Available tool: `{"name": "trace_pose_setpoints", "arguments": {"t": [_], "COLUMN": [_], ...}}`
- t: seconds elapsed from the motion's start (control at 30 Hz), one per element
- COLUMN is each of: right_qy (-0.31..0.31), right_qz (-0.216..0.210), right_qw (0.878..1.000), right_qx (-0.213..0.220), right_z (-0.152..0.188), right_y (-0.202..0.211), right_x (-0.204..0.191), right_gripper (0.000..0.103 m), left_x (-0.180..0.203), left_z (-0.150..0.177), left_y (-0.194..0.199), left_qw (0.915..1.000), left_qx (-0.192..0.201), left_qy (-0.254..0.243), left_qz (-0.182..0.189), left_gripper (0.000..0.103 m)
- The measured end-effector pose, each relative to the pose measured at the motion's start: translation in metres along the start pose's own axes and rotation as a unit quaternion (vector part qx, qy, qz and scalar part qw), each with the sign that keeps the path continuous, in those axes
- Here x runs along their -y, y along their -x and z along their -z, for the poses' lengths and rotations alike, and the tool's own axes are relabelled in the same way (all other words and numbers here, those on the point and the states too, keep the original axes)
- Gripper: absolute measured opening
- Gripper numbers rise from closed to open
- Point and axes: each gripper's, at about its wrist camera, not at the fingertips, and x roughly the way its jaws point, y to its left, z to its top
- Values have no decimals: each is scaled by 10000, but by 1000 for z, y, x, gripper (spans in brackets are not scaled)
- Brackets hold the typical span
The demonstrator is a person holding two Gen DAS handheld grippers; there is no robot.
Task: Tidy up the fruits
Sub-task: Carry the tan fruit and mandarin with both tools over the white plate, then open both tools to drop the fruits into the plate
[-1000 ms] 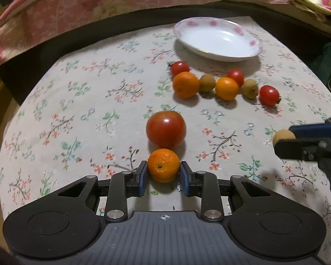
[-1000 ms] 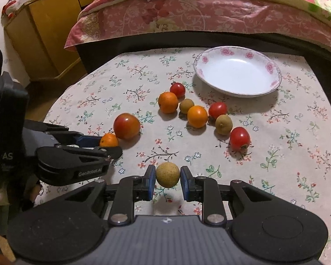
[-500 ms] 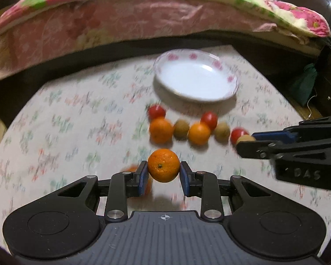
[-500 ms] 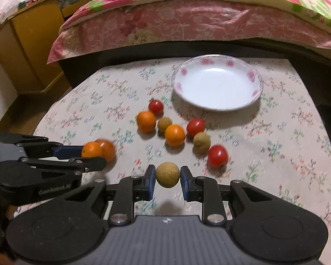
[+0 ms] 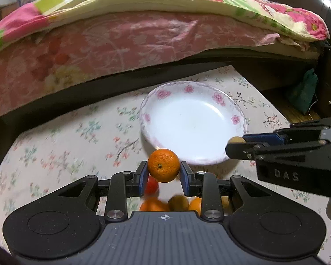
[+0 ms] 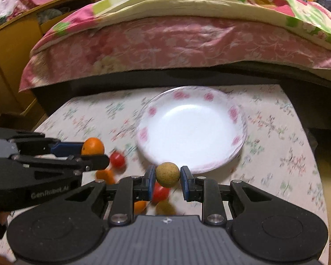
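My left gripper pinches a pebbled orange, stem scar toward me, above the near rim of the plate; my right gripper clamps a round tan speckled fruit at the same rim. Beneath both, the loose fruit on the flowered tablecloth is blurred and half hidden by my fingers; the plate beyond is white with pink roses.

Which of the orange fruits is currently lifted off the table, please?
The orange clamped in the left gripper near the plate; the other orange fruits lie on the cloth below.
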Motion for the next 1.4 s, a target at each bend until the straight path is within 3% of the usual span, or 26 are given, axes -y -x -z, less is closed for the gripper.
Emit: {"name": "trace_pose_setpoints", "arguments": {"t": [0.53,1.4], "right_qy": [-113,-242], "right_qz": [113,162], "right_qw": [9999,9995], "right_qx": [-62,119], "right_z": [-18,-20], "right_y": [-43,-38], "right_x": [25,31], "right_gripper": [25,29], "left_x": [13,13], "left_z": [-9,-12], "left_y": [-39,-28], "left_qw": [9996,9996], "left_qx": [-162,0], "left_qy": [-236,-250], "left_qz": [-8,-87], "left_gripper": [39,50]}}
